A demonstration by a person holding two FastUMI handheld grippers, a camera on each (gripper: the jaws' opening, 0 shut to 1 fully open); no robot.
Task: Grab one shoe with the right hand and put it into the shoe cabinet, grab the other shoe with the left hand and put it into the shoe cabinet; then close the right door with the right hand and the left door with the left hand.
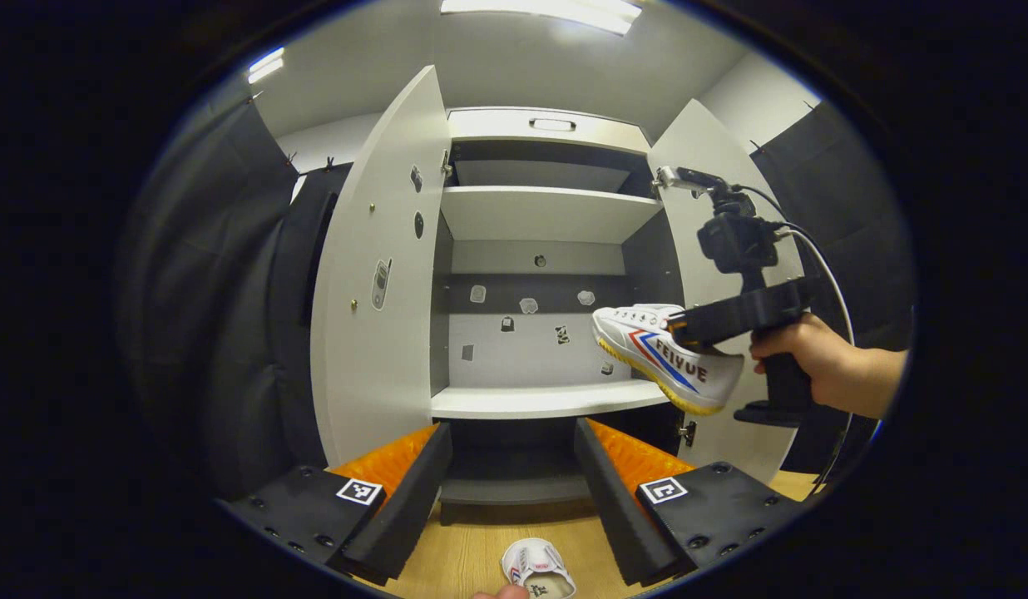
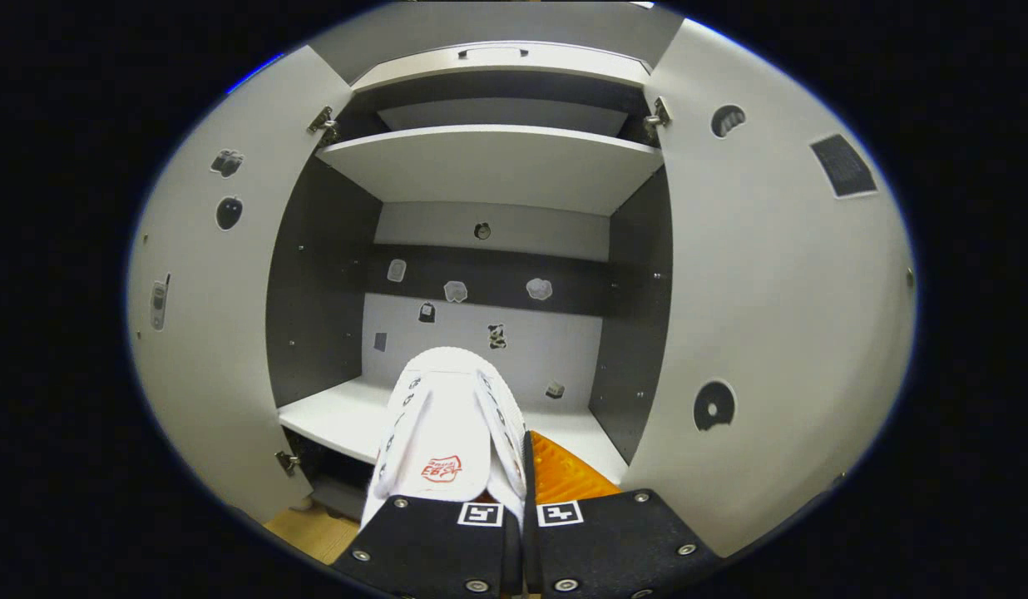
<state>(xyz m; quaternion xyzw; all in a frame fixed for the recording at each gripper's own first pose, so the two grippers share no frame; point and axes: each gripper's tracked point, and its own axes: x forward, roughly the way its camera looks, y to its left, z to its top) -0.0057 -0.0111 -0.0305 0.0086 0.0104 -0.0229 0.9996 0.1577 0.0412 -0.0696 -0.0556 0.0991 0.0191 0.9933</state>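
At roughly 3 o'clock in the left gripper view, the right gripper (image 1: 689, 329) is holding one shoe (image 1: 668, 356) in the air, a hand (image 1: 801, 349) wrapping its handle. That shoe is hanging just in front of the shoe cabinet (image 1: 547, 216), level with and slightly above the middle shelf (image 1: 547, 399), its toe pointing toward 9 o'clock and into the opening, its long axis running roughly along the gripper's own reach. In the right gripper view the same shoe is sitting at 6 o'clock, toe aimed at 12 o'clock toward the back wall; the jaws are standing nearly together, pinching the rear part of the upper between them. Judgement: the coming move is turning on this alignment, since the shoe is lying straight ahead of the jaws and the shelf is lying directly beyond and below its toe, so a forward push and slight lowering should be enough. Both the left door (image 1: 381, 274) and right door (image 1: 714, 249) are standing wide open. Left gripper (image 1: 514, 491) is waiting with jaws spread wide and holding nothing. The other shoe (image 1: 539, 570) is lying on the wooden floor (image 1: 472, 549) at 6 o'clock, below and between those fingers, so the left gripper is the nearer one to it.
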